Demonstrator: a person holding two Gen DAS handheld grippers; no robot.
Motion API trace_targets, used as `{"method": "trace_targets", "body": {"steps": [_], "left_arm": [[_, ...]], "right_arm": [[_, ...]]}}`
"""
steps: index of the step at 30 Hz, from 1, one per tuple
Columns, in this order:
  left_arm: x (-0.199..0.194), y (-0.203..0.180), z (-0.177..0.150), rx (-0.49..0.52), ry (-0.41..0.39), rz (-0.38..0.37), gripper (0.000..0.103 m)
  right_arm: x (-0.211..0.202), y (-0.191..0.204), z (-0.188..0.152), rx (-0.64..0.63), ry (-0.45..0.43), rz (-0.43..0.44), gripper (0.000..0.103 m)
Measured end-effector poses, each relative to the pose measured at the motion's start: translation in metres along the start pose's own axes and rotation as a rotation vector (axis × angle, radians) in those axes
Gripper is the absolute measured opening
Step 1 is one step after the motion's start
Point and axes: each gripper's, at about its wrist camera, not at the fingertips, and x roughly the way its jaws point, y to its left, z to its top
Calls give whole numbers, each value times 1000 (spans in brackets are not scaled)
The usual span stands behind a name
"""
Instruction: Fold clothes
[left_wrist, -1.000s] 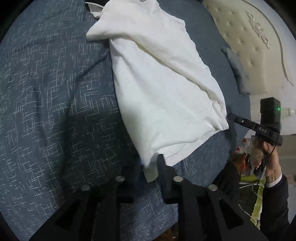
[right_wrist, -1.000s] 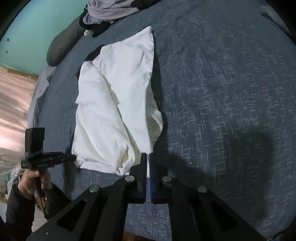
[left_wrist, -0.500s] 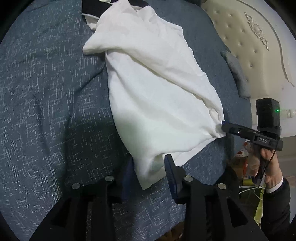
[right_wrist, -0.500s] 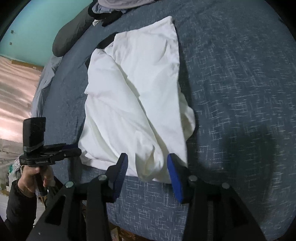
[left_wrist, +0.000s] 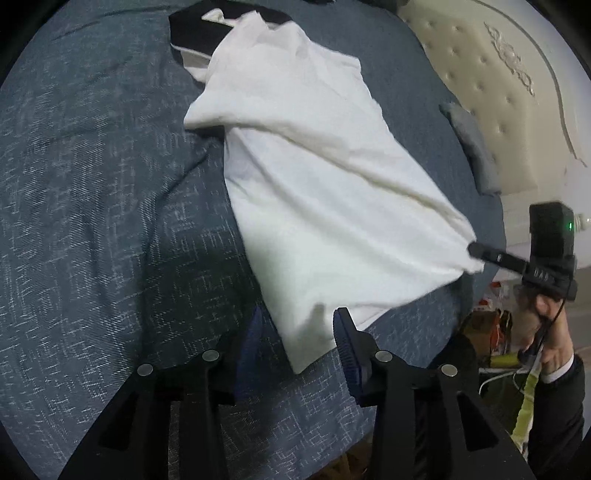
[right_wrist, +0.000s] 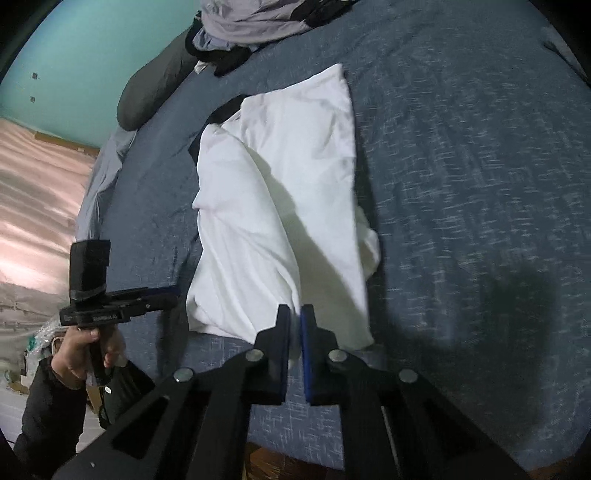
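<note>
**Right claw clamps the shirt hem**

White shirt (right_wrist: 280, 206) lies on the bed (right_wrist: 480, 184). Right claw (right_wrist: 294, 332), wide a moment ago, now pinches its near corner. Left claw (left_wrist: 295, 332) is opening around the other corner, gripping nothing. Folding waits.

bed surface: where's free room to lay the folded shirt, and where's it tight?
Free: bare bedspread on the white shirt's side away from the clothes pile. Another bare stretch lies opposite the headboard. Crowded: by that pile and the dark pillow.

Blue bedspread (left_wrist: 110, 221), cream tufted headboard (left_wrist: 491, 85).
</note>
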Motion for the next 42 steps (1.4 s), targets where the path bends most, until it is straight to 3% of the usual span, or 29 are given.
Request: {"method": "trace_targets", "body": {"steps": [4,11,12,14,16,24,33,36,38,42], "left_arm": [[18,2,-3,-11,46,-22,47],[33,11,-6,-32,52,-49,46],[33,11,-6,-33,48,-50,43],[32,13,-5,-40,41,-71,9],[30,15,-3,-54,30,-101,7],[12,12,-3,7,-13,-77,5],[19,27,-11,-16,11,-63,8],[10,30,-11,-20,-13,-60,22],[-3,33,-8,-35,-59,-69,39],[-25,43,1,-50,-132,-63,43]], "right_arm": [[6,-14,-3,49,8,11,5],[14,-17,-5,62,23,18,5],[13,-18,-5,62,22,21,5],[10,-17,-5,58,17,24,5],[9,-16,-4,56,15,23,5],[11,-14,-6,28,29,-7,5],[39,-23,-14,24,82,-61,5],[34,-22,-13,20,83,-73,9],[28,-20,-11,12,83,-105,10],[9,-3,-3,-56,53,-134,10]]}}
